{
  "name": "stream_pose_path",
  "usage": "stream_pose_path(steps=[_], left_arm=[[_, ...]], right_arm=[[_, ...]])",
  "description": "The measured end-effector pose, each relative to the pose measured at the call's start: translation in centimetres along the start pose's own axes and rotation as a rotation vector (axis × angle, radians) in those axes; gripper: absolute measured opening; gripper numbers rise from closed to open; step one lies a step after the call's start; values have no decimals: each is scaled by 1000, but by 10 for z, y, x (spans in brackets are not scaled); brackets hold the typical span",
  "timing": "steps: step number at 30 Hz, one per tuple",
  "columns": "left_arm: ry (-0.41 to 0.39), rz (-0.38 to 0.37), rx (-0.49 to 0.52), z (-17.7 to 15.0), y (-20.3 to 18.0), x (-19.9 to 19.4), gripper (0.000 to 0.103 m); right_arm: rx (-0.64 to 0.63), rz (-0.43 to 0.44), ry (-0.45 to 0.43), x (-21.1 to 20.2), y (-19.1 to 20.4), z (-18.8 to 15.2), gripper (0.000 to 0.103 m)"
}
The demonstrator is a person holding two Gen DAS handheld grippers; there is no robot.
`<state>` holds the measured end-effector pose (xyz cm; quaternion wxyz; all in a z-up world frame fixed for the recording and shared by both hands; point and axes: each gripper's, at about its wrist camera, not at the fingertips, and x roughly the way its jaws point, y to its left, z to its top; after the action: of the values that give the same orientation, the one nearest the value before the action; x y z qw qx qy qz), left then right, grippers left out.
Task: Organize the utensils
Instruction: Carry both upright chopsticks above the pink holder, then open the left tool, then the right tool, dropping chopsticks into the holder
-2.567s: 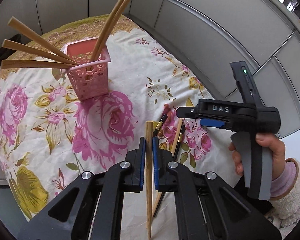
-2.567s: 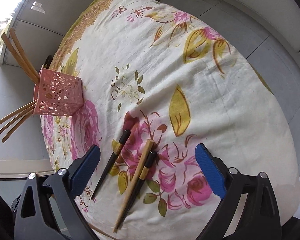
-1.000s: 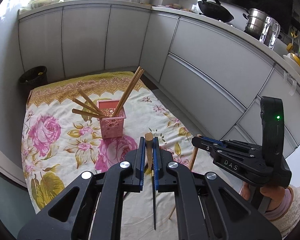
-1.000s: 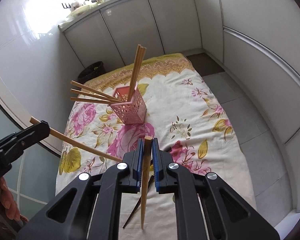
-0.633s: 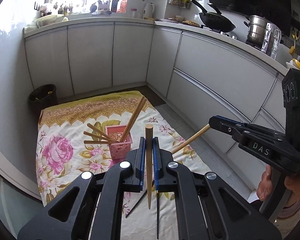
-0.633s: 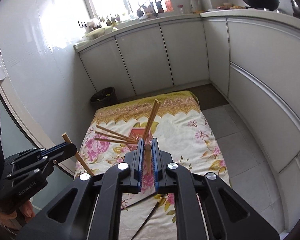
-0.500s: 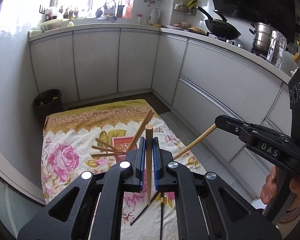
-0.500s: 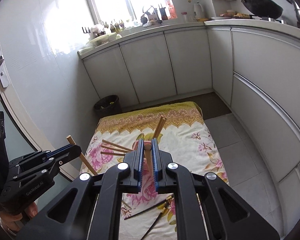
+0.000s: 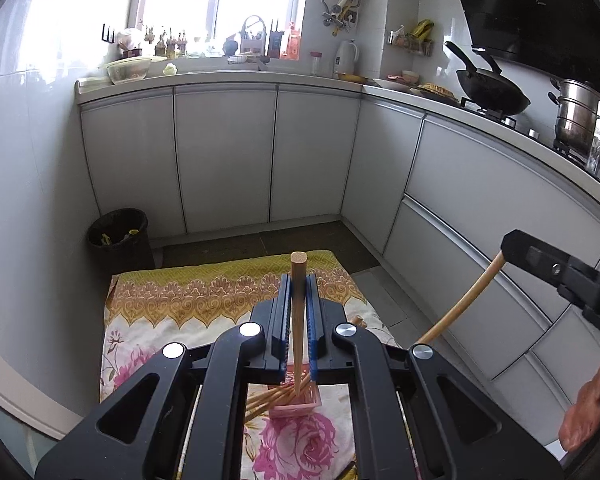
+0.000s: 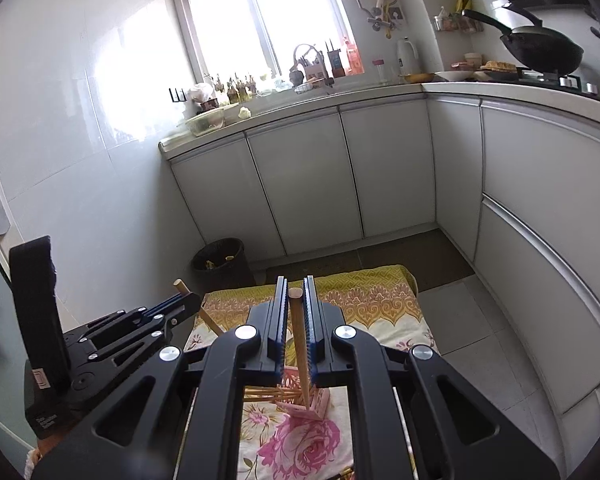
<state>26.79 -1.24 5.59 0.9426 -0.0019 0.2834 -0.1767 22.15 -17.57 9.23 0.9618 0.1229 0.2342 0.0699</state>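
Strong daylight is admitted through the window [image 9: 216,4], which is blown out to white. Glare is thrown across the tiled wall [image 10: 112,80]. Cabinet lines are bowed by fisheye distortion, and the corners are darkly vignetted. Focus is kept sharp throughout.

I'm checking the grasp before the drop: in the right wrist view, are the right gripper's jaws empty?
No, the right gripper is clamped on a wooden chopstick that stands upright between its blue pads.

Above the pink holder [image 9: 300,400], sticks [image 9: 268,398] fan leftward, narrowing its mouth; open air surrounds both tools.
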Motion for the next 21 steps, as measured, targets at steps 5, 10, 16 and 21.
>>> stream_pose_path(steps=[5,10,16,21], left_arm=[[63,18,-10,-5,7,36,8],[47,9,-52,-10,18,36,25],[-27,-4,-73,0,27,7,27],[-53,2,-68,3,27,-6,29]], right_arm=[[30,13,6,25,-7,7,8],[40,12,18,45,-8,2,8],[36,8,30,59,-3,-3,8],[28,6,41,69,5,-9,8]])
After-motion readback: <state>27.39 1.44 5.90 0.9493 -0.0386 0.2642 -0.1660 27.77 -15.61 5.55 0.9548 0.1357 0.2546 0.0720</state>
